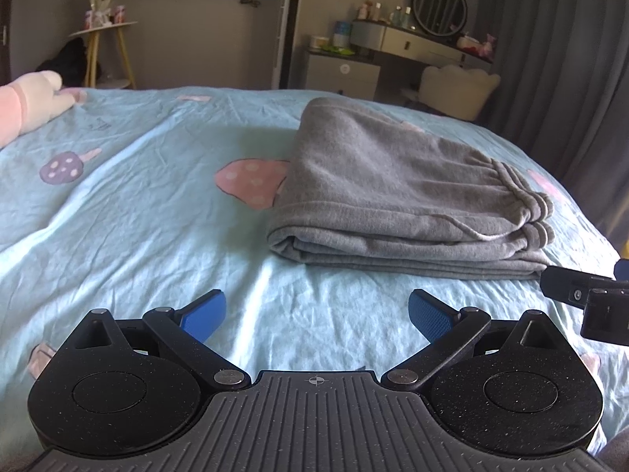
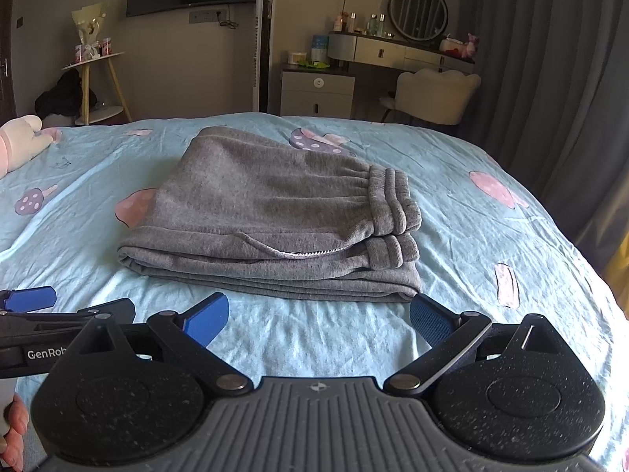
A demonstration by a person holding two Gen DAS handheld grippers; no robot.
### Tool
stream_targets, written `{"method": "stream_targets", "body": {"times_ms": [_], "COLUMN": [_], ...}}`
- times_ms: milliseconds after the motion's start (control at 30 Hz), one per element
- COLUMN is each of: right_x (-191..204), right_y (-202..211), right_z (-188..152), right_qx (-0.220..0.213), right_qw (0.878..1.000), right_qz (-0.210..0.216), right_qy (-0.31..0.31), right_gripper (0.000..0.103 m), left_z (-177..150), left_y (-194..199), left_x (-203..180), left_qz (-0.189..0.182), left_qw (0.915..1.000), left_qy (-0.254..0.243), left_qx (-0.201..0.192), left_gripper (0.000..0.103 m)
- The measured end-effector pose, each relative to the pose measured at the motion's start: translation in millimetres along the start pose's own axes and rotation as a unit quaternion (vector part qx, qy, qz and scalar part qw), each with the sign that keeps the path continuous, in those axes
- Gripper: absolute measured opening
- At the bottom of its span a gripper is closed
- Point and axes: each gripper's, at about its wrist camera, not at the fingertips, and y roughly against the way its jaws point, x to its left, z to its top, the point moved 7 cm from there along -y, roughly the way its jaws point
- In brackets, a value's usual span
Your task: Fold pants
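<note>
Lying folded into a thick stack, the grey pants rest on the bed, on its pale blue sheet printed with pink and purple mushrooms. The elastic waistband bunches at the stack's right end, and a pocket opening with a light zigzag edge shows along the near side. The folded edge faces left, and the layers lie one upon another, fairly even.

Both pairs of tongs hover over the near part of the bed, short of the pants and not touching them. The left tongs stand wide apart with nothing between their blue pads, pointed at bare sheet just left of the stack's near left corner. The right tongs also gape wide and hold nothing; the right pad sits just beside the stack's near right corner. In the right wrist view, part of the left tool and a person's fingers show at the left edge.

A pink plush toy lies at the bed's far left edge. Beyond the bed stand a dressing table with a round mirror, a pale chair and grey curtains.
</note>
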Motion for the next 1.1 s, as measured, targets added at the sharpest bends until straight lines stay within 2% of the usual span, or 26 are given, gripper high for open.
{"method": "stream_targets", "body": {"times_ms": [300,1100], "right_x": [2.1,1.2], "right_y": [-0.2,-1.3], "right_z": [0.2,-0.9], "right_qx": [0.001,0.004], "right_qw": [1.000,1.000], "right_qz": [-0.001,-0.002], "right_qy": [0.004,0.004], "right_gripper": [0.099,0.099], "left_z": [2.7,1.0], "left_y": [3.5,1.8], "left_x": [0.7,0.7], "left_qz": [-0.006,-0.010], "left_qw": [0.9998,0.9998], "left_qy": [0.001,0.000], "left_qx": [-0.021,-0.014], "left_gripper": [0.102,0.102]}}
